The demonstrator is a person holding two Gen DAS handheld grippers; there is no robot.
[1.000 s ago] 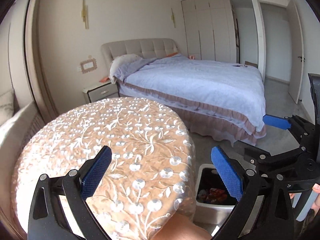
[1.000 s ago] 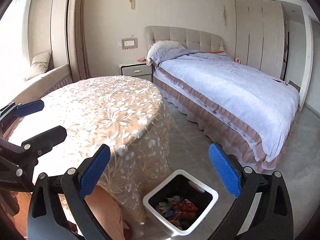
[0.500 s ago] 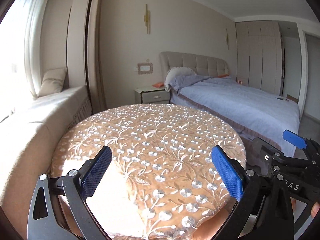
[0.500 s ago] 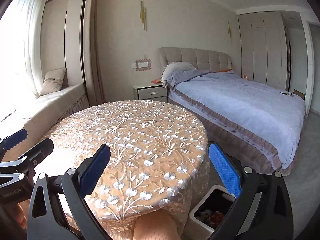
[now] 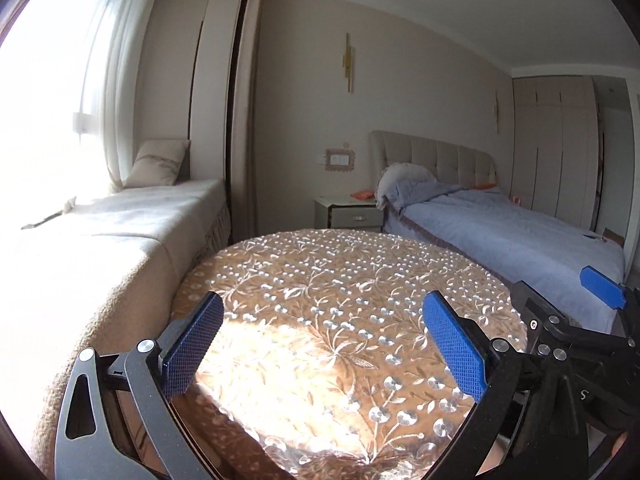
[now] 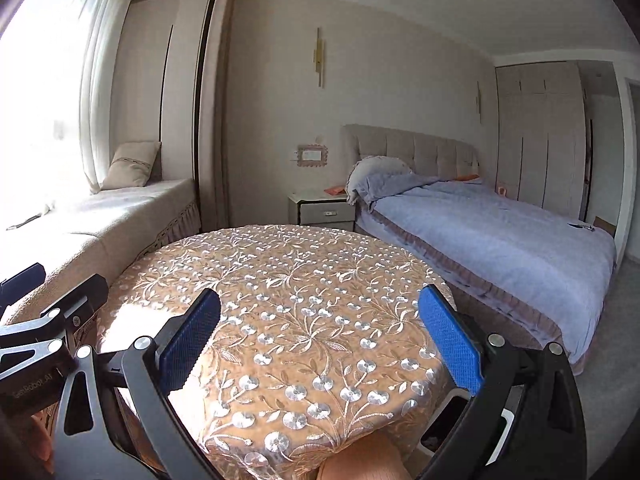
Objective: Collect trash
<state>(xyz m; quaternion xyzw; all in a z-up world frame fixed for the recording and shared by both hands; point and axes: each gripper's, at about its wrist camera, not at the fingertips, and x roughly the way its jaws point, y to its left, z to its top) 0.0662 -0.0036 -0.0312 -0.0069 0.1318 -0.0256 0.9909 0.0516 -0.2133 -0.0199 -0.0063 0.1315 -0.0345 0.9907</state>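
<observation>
My left gripper (image 5: pixel 320 344) is open and empty, held above the near edge of a round table (image 5: pixel 344 280) with a tan embroidered cloth. My right gripper (image 6: pixel 320 340) is open and empty over the same table (image 6: pixel 288 272). It also shows at the right edge of the left wrist view (image 5: pixel 600 320), and the left gripper shows at the left edge of the right wrist view (image 6: pixel 36 308). A white trash bin (image 6: pixel 460 424) stands on the floor at the table's right, mostly hidden behind my right finger. I see no trash on the tabletop.
A bed with a blue cover (image 6: pixel 500 240) stands to the right. A nightstand (image 6: pixel 324 210) is beside it. A cushioned window bench (image 5: pixel 100 240) with a pillow (image 5: pixel 158 162) runs along the left. Wardrobes (image 6: pixel 540 136) line the far right wall.
Both grippers have lifted and tilted up from the bin on the floor. The views now take in the tabletop, window bench and ceiling. Both stay open.
</observation>
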